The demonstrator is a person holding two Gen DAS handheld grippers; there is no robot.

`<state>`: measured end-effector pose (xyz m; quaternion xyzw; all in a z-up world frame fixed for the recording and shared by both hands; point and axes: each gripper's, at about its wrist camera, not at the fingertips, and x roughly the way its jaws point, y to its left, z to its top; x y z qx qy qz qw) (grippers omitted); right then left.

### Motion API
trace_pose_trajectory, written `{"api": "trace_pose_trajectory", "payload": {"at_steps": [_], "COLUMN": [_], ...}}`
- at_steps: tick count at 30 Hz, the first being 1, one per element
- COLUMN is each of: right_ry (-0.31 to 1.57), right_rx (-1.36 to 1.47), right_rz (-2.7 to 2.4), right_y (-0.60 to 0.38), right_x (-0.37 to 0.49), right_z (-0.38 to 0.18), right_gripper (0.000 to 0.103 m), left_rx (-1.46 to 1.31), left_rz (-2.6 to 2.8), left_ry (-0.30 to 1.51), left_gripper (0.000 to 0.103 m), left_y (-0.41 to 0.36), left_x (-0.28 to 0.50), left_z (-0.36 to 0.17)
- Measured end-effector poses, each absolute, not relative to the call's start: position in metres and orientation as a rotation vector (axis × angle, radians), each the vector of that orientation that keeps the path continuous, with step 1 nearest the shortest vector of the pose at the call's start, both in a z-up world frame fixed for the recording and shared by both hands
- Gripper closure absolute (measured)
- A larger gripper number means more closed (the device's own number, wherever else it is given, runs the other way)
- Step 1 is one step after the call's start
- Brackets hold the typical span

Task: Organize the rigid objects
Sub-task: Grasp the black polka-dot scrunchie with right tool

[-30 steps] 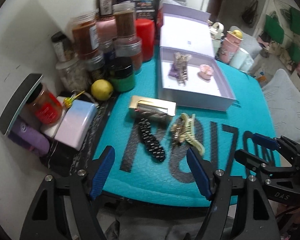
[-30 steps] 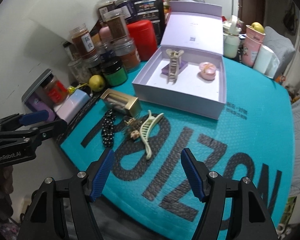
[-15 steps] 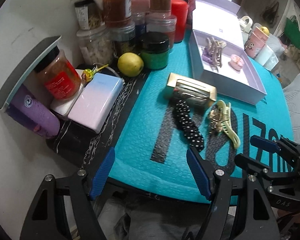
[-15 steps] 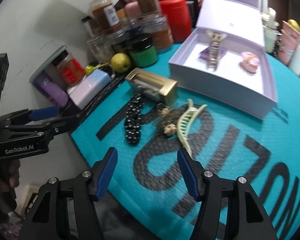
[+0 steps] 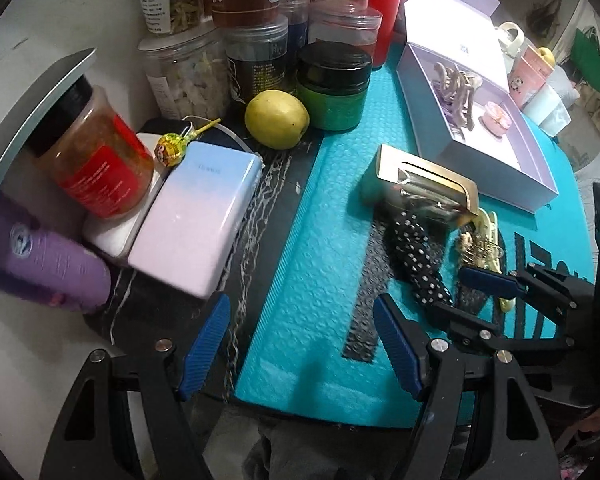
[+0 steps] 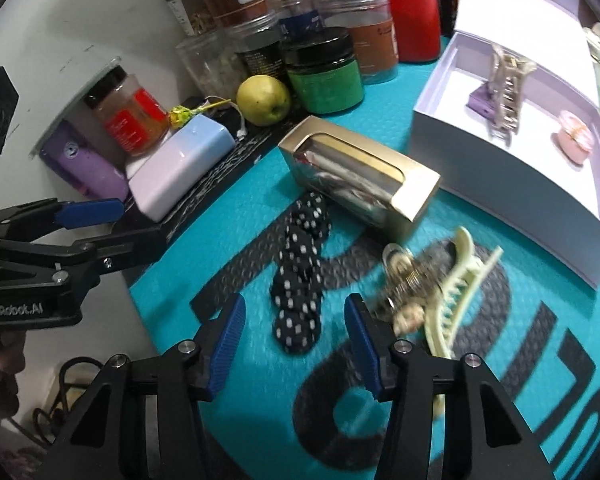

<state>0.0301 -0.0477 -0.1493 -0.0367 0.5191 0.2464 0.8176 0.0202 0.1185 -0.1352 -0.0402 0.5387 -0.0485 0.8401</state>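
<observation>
Now the right tool (image 6: 295,346), jaws just narrowing but unclamped, straddles the polka-dot hair clip (image 6: 298,280); the left tool (image 5: 302,346) hangs spread, empty.

Left claw (image 5: 300,344) open over teal mat (image 5: 312,280); polka-dot hair clip (image 5: 418,258) ahead.

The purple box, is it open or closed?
Open. The box has its lid tipped up behind it, and a beige clip and a pink clip lie inside.

Probably a home: food jars (image 5: 188,68), a lemon-like fruit (image 5: 277,119) and hair clips (image 6: 460,276) crowd a table.
</observation>
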Motion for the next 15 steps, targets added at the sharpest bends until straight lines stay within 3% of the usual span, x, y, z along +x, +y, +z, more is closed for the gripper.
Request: {"api": "trace_pose_trajectory", "payload": {"at_steps": [4,5,6,7,8,15], "right_ry": [1.110,1.111,1.120,1.144,1.158,1.175], "right_rx": [-0.105,-0.116,-0.124,-0.135,-0.143,-0.059], "right_rz": [0.533,0.532,0.533,0.533,0.521,0.547], "right_y": [-0.035,-0.032,-0.029,-0.027,-0.026,-0.046], "right_x": [0.042,0.044,0.046,0.048,0.050,0.051], "right_z": [-0.155,-0.155,-0.158,-0.161,-0.164,-0.155], "right_gripper": [0.051,0.055,0.062,0.078,0.085,0.087], "left_rx": [-0.071,-0.065,-0.060,-0.055,-0.051,-0.027], "left_rz": [-0.123,-0.128,-0.133,-0.138,-0.143,-0.223], "left_ry": [1.148,1.147,1.144,1.140,1.137,1.116], "left_gripper": [0.029,0.029,0.029,0.029,0.029,0.029], "left_y": [0.119,0.119,0.119,0.118,0.118,0.105], "left_x": [0.033,0.036,0.040,0.043,0.046,0.074], "left_z": [-0.136,-0.135,-0.134,-0.132,-0.131,-0.120]}}
